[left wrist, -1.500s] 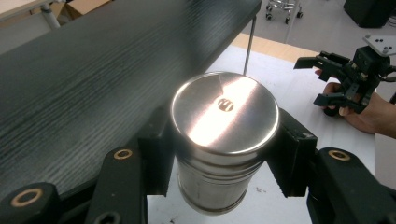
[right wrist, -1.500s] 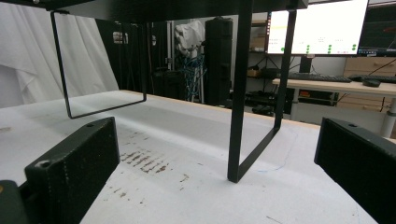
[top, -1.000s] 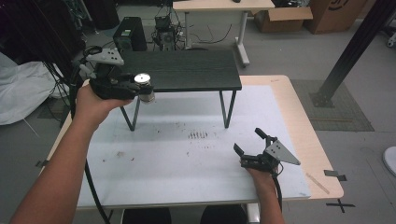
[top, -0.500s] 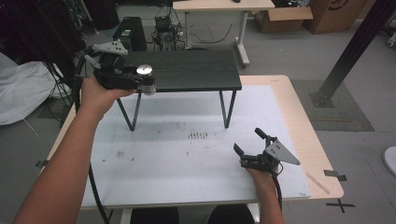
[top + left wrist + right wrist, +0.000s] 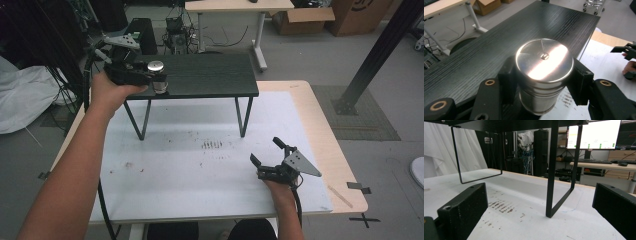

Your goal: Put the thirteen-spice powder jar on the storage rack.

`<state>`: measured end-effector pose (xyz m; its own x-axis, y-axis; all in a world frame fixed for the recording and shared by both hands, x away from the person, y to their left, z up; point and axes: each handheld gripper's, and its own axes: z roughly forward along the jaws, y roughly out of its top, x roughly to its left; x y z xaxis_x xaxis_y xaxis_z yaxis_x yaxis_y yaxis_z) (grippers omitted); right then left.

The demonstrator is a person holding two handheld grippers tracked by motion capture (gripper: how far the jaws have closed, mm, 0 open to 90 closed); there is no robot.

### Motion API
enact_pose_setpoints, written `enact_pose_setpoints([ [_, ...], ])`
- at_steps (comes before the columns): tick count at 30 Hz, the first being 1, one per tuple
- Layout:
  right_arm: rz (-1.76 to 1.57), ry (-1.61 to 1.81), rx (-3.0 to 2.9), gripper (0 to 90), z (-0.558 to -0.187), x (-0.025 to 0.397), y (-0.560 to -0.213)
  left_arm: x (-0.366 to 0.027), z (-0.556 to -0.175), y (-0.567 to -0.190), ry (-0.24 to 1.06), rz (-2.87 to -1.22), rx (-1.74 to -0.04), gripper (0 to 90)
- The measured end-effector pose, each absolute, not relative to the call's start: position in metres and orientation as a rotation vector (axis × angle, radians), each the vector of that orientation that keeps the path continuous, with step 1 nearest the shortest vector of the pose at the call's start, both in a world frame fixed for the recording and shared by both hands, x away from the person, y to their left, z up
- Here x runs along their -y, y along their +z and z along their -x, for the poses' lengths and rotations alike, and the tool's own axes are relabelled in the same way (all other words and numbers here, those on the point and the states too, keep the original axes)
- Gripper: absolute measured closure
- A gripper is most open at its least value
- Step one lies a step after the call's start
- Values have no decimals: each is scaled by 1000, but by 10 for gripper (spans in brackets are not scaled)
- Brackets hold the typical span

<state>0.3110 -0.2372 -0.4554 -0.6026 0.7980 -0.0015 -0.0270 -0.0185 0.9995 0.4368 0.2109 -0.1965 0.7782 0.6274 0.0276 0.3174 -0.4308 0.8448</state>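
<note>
A shiny steel canister [image 5: 158, 76] [image 5: 543, 75] with a flat round lid is clamped in my left gripper [image 5: 150, 77] [image 5: 541, 82]. It hangs at the front left edge of a small black wood-grain stand [image 5: 210, 75] [image 5: 499, 42], its base over the edge. I cannot tell whether it touches the top. My right gripper [image 5: 270, 160] [image 5: 536, 212] rests low on the white mat [image 5: 200, 160] near the table's front right, open, with nothing between its jaws. It looks under the stand at a black leg [image 5: 552, 170].
The stand has thin black metal legs [image 5: 242, 117] on the mat. Dark scuff marks [image 5: 212, 145] lie mid-mat. The wooden table edge [image 5: 330, 140] runs along the right. Desks, cables and boxes stand on the floor beyond.
My left gripper has lifted the canister and carried it rightward and forward, from beside the stand's left end to its front left edge. The right gripper has stayed put.
</note>
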Motion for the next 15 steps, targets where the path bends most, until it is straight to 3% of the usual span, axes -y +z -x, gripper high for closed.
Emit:
enact_pose_setpoints([
  [15,-817,1690,-1637,0,-311,237,-455,-214,-457,-205,443,-2044,-771,489],
])
